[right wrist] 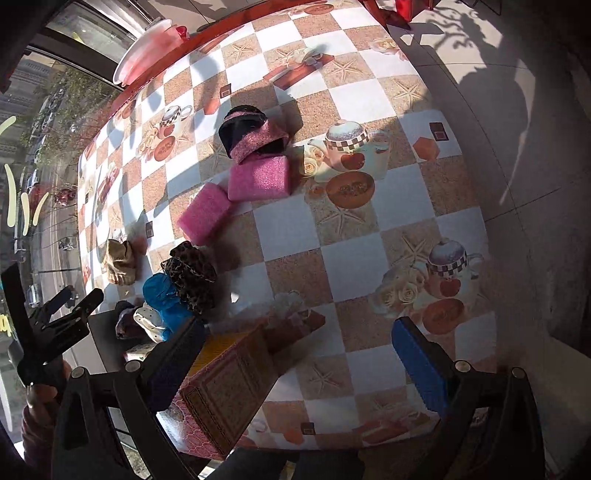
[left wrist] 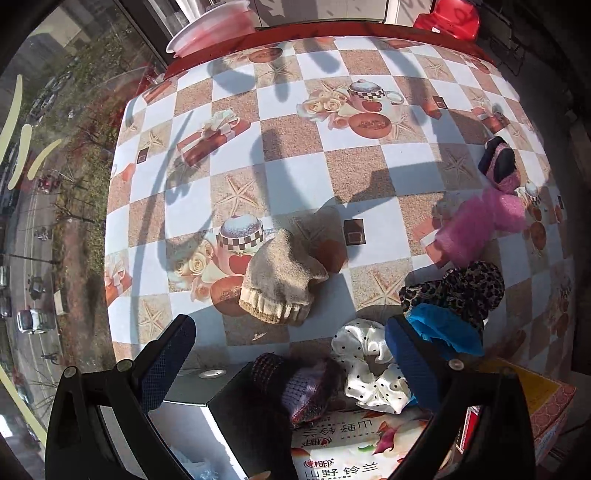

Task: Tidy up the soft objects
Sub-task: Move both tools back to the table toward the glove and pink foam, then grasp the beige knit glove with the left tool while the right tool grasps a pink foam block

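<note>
My left gripper (left wrist: 289, 326) is open and holds nothing. It hovers over a dark purple knit piece (left wrist: 301, 387) and a white polka-dot scrunchie (left wrist: 369, 373), which lie on a printed tissue pack (left wrist: 340, 450). Just ahead, a beige knit glove (left wrist: 280, 280) lies on the table. A leopard scrunchie (left wrist: 458, 288) and a blue soft piece (left wrist: 448, 330) sit to the right. My right gripper (right wrist: 298, 326) is open and empty above a cardboard box (right wrist: 229, 387). Farther off are two pink foam blocks (right wrist: 258, 177) and a black-and-pink band (right wrist: 255, 133).
The checkered table (right wrist: 351, 266) ends in a red edge at the back, with a pink-white basin (left wrist: 210, 29) beyond it. A window with a street view runs along the left. My left gripper (right wrist: 75, 297) and a hand (right wrist: 40, 398) show at the right wrist view's left edge.
</note>
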Available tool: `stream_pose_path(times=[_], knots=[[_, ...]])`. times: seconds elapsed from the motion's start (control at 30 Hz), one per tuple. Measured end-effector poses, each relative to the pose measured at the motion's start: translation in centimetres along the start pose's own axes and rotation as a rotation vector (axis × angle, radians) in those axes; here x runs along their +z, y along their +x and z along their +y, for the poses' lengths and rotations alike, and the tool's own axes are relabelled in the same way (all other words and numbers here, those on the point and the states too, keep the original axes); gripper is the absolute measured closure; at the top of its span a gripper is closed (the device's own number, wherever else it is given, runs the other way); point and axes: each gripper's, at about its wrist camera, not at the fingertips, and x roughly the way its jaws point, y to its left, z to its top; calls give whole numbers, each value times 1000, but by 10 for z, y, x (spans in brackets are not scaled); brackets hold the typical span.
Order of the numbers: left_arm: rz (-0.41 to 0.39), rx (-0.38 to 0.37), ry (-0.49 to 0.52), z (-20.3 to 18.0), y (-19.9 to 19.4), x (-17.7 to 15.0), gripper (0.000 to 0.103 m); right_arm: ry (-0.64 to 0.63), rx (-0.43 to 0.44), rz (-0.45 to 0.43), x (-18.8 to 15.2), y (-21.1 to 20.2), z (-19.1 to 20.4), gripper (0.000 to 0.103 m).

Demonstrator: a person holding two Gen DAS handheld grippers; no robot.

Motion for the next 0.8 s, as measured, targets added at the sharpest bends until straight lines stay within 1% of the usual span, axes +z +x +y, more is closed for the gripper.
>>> stream_pose_path(times=[0.07,0.2,0.33,0.43,0.57,0.63,0.73,0.8], knots=[[22,-1,-36,6,14,10,0,-5,-22,6,16,13,3,1],[62,9,-84,10,42,25,0,14,-35,2,52,42,11,1],[98,6,-144,14,65,34,0,63,-29,5,86,74,20,1],[119,10,-180,16,78,36,0,68,-63,-5,103,94,27,1],[137,28,-210,20,90,37,0,91,-82,5,112,115,28,1],[152,28,-224,22,97,38,1,101,-61,1,114,121,28,0],[171,30,-237,23,104,40,5,47,-88,-12,115,122,38,0],[168,31,-237,23,103,41,5,38,-76,-7,114,121,42,0]])
